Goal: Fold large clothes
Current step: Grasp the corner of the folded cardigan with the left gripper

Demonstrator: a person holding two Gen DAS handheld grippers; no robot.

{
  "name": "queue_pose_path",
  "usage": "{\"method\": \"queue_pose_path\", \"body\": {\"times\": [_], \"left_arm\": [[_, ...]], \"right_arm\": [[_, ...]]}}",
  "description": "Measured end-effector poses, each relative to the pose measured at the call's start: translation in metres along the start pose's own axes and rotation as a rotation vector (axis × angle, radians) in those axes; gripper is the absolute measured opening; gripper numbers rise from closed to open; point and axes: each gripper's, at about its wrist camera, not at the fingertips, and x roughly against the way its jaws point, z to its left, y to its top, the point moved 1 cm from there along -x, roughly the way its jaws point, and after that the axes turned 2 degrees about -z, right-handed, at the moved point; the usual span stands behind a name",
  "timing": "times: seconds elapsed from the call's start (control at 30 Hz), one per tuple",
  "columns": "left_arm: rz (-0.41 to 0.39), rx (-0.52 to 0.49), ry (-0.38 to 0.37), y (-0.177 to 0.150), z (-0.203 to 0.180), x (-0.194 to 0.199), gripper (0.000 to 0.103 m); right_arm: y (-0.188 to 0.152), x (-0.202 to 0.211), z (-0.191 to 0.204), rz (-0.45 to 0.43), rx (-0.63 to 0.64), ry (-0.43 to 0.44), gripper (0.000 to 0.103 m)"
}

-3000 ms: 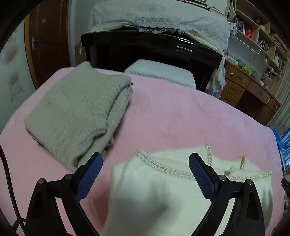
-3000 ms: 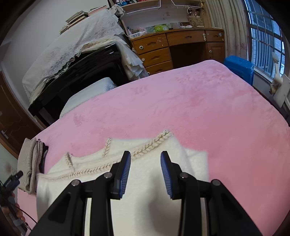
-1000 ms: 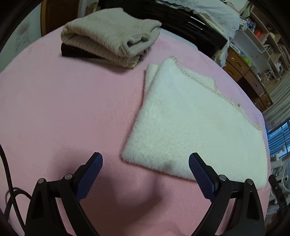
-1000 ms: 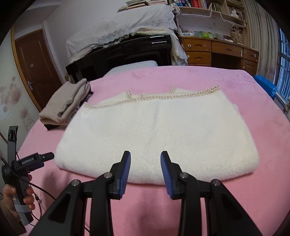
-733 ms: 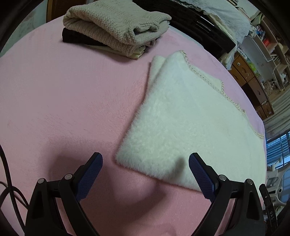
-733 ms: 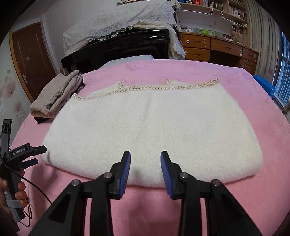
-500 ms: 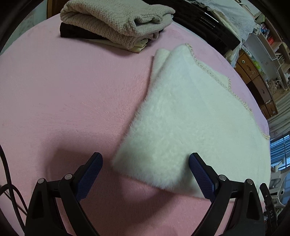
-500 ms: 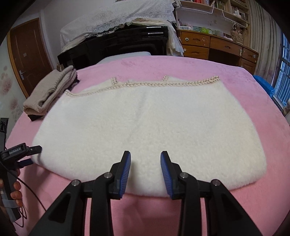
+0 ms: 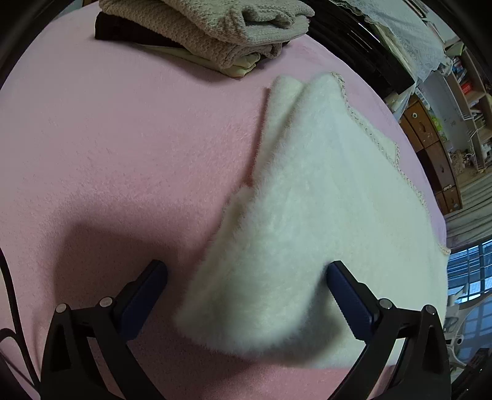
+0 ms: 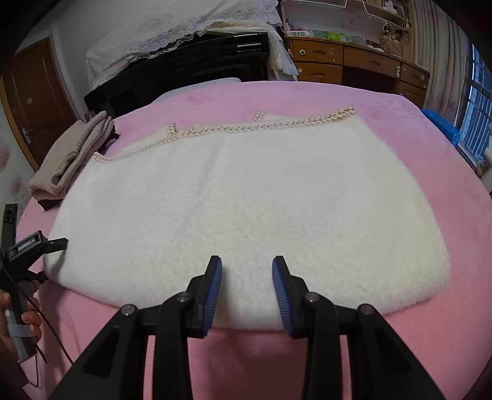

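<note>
White fleece garment (image 10: pixel 246 197) lies flat, part-folded, on the pink bed (image 10: pixel 415 129). Left gripper (image 9: pixel 246 277) jaws opening wide, straddling its near corner, likely to grab it. Right gripper (image 10: pixel 247 277) fingers part-open over the near edge, nothing clamped. Folded pile (image 9: pixel 212 27) waits beside.
</note>
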Motion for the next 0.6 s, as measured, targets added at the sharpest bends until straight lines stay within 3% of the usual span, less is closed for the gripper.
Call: {"method": "queue_pose_path", "body": {"times": [0.23, 0.43, 0.6], "left_arm": [[0.023, 0.029, -0.097, -0.021, 0.002, 0.018, 0.095], [0.038, 0.191, -0.26, -0.045, 0.003, 0.017, 0.091], [0.032, 0.262, -0.333, -0.045, -0.005, -0.004, 0.09]], "right_arm": [[-0.002, 0.02, 0.019, -0.027, 0.008, 0.06, 0.034], [0.0, 0.03, 0.037, -0.055, 0.056, 0.09, 0.034], [0.001, 0.032, 0.047, -0.055, 0.078, 0.109, 0.034]]}}
